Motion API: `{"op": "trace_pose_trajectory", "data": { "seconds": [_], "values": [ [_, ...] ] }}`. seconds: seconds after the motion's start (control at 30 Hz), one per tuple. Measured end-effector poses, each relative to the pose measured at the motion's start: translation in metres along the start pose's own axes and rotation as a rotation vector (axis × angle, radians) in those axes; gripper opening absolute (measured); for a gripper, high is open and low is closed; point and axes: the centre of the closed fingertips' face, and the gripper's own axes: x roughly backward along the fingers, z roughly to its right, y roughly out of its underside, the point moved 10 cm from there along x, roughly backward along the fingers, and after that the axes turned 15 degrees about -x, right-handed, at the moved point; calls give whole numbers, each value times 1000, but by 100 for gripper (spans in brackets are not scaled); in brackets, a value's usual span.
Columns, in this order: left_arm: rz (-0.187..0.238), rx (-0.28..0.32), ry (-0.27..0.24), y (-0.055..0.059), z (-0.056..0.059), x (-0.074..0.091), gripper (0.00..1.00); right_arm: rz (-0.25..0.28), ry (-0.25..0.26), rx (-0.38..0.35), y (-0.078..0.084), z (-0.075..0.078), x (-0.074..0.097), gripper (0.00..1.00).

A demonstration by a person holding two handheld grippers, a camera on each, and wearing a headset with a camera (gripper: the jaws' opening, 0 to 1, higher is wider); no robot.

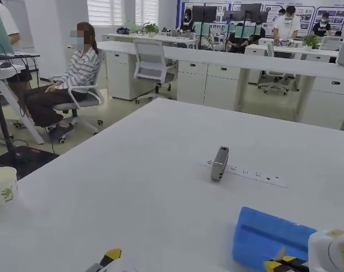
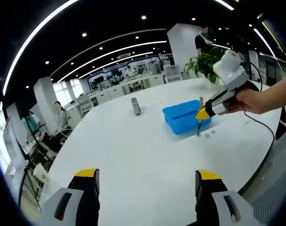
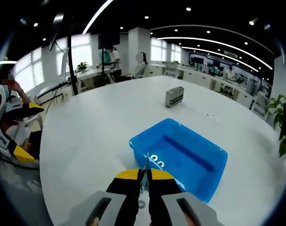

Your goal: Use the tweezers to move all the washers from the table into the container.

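Note:
A blue container stands on the white table, with a few washers lying inside near its front wall. My right gripper is shut on thin metal tweezers, whose tips point down just in front of the container. In the left gripper view the right gripper hovers at the container, the tweezers reaching down beside two loose washers on the table. My left gripper stands open and holds nothing, well back from the container. In the head view the container sits at the bottom right.
A white power strip with a grey adapter lies on the table beyond the container. A paper cup stands at the table's left edge. A person sits on a chair past the table; desks and a potted plant stand behind.

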Motion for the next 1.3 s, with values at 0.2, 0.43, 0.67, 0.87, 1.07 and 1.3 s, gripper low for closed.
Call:
{"op": "trace_pose_trajectory", "data": {
  "seconds": [0.2, 0.43, 0.67, 0.87, 1.07, 1.3],
  "values": [
    [1, 2, -5, 0, 0, 1, 85, 6, 2, 5, 1, -1, 0, 1],
    [0, 3, -9, 0, -1, 1, 85, -18, 8, -6, -2, 0, 0, 1],
    [4, 6, -17, 0, -2, 1, 85, -47, 4, 18, -6, -2, 3, 0],
    [24, 11, -21, -2, -3, 4, 85, -37, -3, 12, -13, -4, 12, 0],
    [74, 37, -35, -4, -5, 6, 85, -30, -18, -5, -20, -5, 19, 0],
    [62, 26, -27, -4, -3, 5, 84, -33, -31, -32, -29, -5, 28, 0]
  ]
}}
